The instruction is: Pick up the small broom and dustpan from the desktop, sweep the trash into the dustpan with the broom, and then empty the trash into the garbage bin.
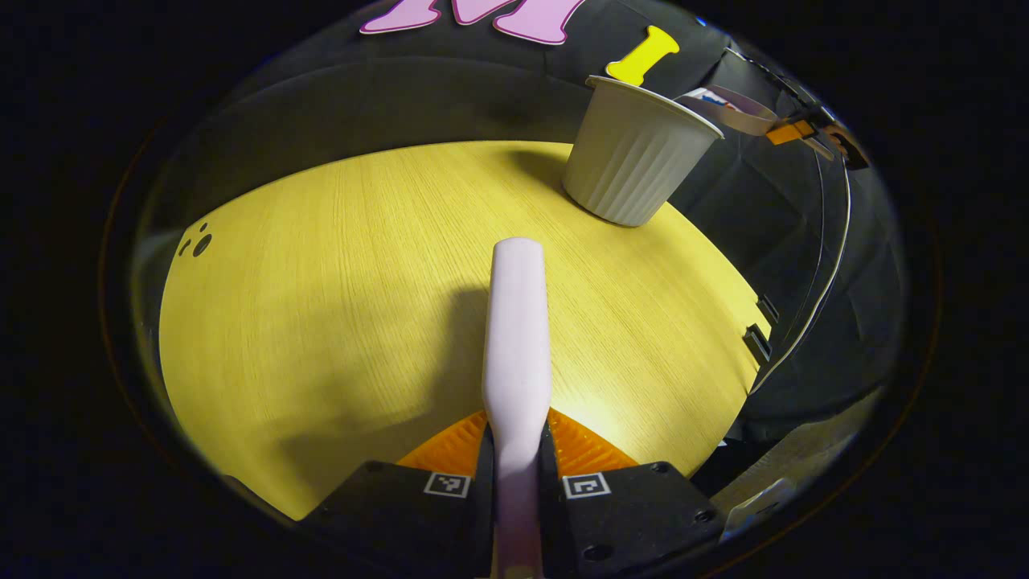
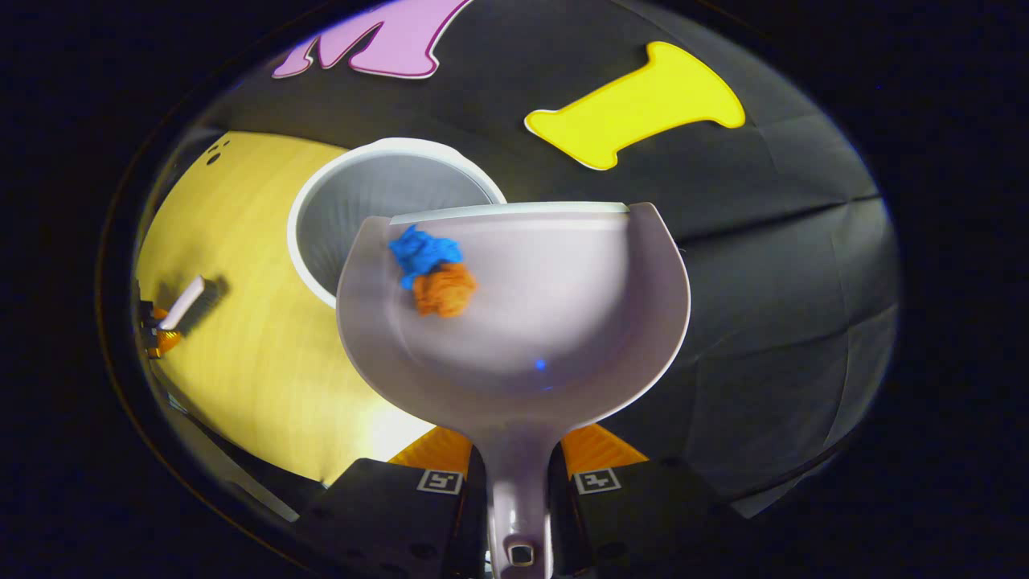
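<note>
In the left gripper view my left gripper is shut on the pale pink broom, which points forward over the yellow desktop. The ribbed whitish garbage bin stands at the desk's far right. In the right gripper view my right gripper is shut on the handle of the pale pink dustpan. The pan is held up beside the garbage bin, its left lip over the bin's rim. A blue crumpled scrap and an orange one lie in the pan's left side. Far left, the left gripper holds the broom.
The desk's right edge drops off to black cloth, with a cable hanging along it. A strap with an orange clip hangs behind the bin. Small dark spots mark the far left of the desktop.
</note>
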Demonstrator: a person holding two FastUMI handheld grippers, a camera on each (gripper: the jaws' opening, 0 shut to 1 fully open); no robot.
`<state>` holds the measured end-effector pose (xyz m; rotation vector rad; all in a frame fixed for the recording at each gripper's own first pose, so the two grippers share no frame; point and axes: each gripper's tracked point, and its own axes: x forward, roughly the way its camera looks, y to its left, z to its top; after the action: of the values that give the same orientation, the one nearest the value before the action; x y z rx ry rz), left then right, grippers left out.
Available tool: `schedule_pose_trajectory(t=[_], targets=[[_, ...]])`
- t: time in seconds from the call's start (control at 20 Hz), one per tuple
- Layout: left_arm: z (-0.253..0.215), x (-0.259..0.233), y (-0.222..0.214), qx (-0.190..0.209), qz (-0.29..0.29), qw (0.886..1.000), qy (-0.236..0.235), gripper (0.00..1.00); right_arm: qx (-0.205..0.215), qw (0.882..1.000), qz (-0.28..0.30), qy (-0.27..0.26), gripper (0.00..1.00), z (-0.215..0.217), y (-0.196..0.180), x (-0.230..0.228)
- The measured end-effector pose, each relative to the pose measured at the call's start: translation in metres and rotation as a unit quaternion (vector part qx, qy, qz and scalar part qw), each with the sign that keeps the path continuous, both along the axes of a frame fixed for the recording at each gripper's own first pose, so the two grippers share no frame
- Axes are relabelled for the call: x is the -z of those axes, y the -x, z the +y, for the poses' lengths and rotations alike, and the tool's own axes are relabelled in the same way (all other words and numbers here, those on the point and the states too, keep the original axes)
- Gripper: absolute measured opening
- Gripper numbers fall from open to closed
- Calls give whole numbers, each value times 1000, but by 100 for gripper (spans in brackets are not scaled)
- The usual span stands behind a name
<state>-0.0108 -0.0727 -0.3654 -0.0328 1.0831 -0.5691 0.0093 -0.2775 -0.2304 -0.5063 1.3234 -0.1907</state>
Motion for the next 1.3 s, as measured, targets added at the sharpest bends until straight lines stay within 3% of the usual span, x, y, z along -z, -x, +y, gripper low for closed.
schedule_pose_trajectory(t=[0.2, 0.3, 0.45, 0.65, 0.8, 1.15, 1.3], targets=[[-1, 1, -2, -5, 5, 1000, 0, 27, -77, 993, 31, 80, 35, -19, -22, -6], [-1, 1, -3, -10, 8, 1000, -2, 26, -125, 984, 48, 117, 31, -22, -33, -13], [0, 3, -2, -18, 11, 1000, -4, 28, -187, 967, 76, 154, 35, -24, -50, -23], [-1, 4, -2, -28, 14, 1000, -3, 27, -228, 952, 109, 173, 35, -24, -61, -29], [-1, 6, -2, -33, 18, 999, -4, 27, -267, 934, 132, 197, 35, -21, -69, -30], [-1, 7, -3, -33, 20, 999, -9, 26, -291, 925, 153, 190, 35, -10, -79, -21], [-1, 6, -4, -32, 17, 999, -9, 27, -323, 913, 149, 200, 35, -6, -87, -22]])
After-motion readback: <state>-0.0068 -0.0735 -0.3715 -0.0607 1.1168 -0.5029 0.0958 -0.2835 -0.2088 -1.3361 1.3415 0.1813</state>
